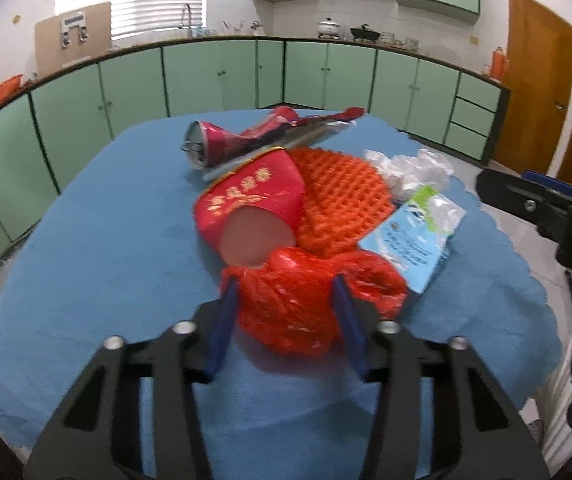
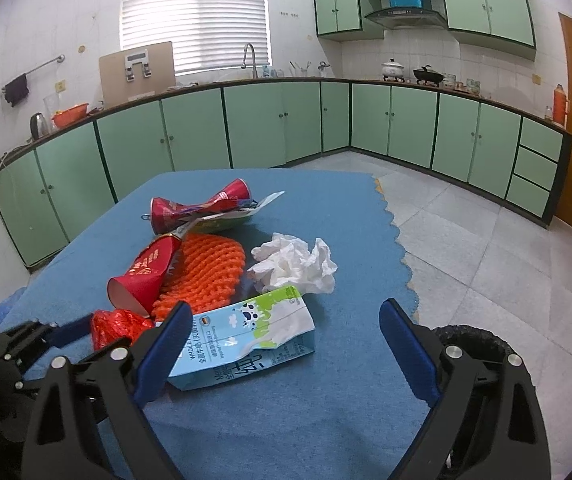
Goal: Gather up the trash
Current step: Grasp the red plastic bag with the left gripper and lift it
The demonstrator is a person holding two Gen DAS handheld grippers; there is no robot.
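Trash pile sits mid blue mat, bare mat all round; scalloped rt edge near the milk carton and tissue wad. Left gripper — part-open, fingers flanking, seemingly touching, red plastic bag. Right gripper — wide open, holding nothing, above carton.

On the table, the cup lies left of the netting (tissue right), carton in front.

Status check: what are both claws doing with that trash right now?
Left gripper jaws astride red plastic bag, not shut. Right gripper open above milk carton. Nothing blocking.
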